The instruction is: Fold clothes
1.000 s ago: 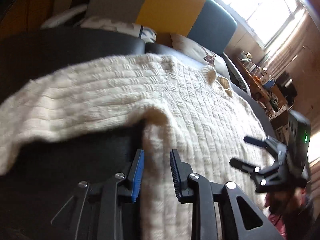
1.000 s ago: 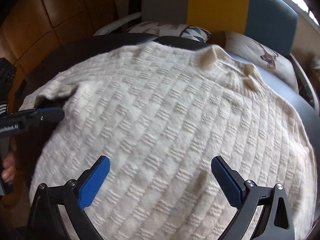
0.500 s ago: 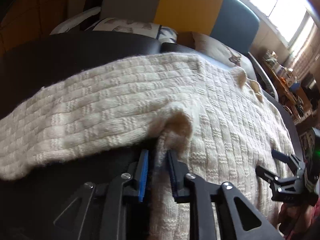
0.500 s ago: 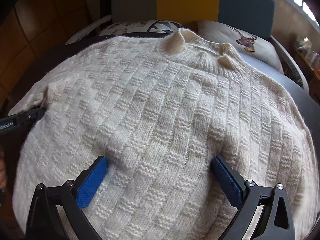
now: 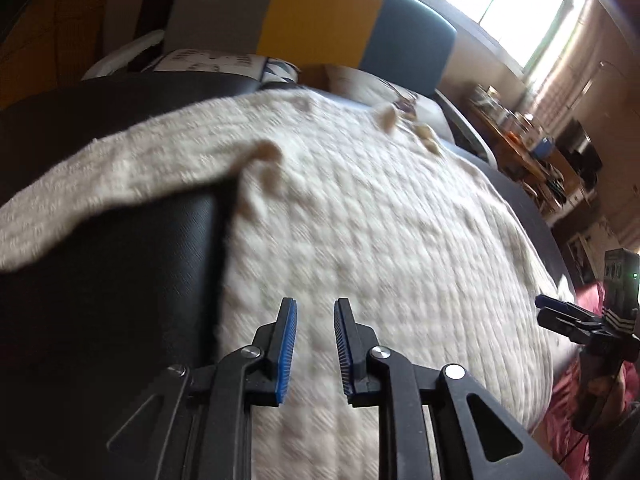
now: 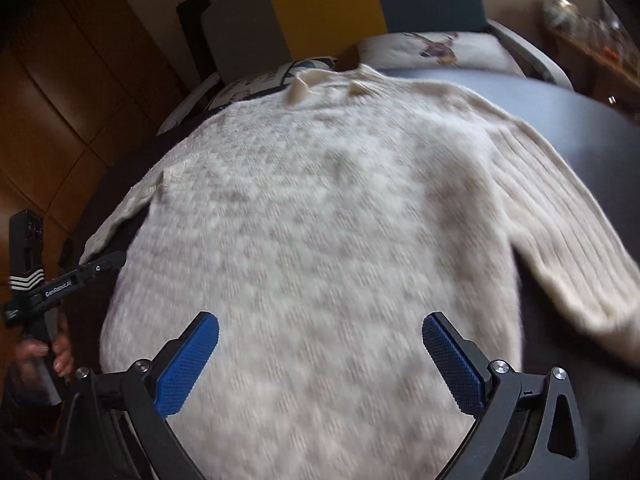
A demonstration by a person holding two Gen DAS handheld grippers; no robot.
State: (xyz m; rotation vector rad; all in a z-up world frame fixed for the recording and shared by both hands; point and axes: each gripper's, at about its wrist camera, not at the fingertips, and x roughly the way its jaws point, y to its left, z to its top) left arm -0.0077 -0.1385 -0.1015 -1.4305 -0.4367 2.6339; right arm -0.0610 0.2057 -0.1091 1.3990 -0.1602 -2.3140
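The left gripper point(image 5: 315, 316) points forward with a narrow gap between its blue-padded fingers point(image 5: 286, 344), nothing between them. The right gripper point(image 6: 320, 344) has its jaws spread wide, blue pads point(image 6: 188, 364) facing inward, empty. A hand point(image 6: 48, 356) wraps the left gripper's handle. In the left view the right gripper looks nearly closed, probably only foreshortening

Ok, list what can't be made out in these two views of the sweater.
- Sweater knit pattern: motion-blurred in both views.
- Its hem: cut off by the bottom edge, behind the right claw, right wrist view.
- Left sleeve cuff: cut off by the left edge, left wrist view.
- Shelf clutter: too small, left wrist view.
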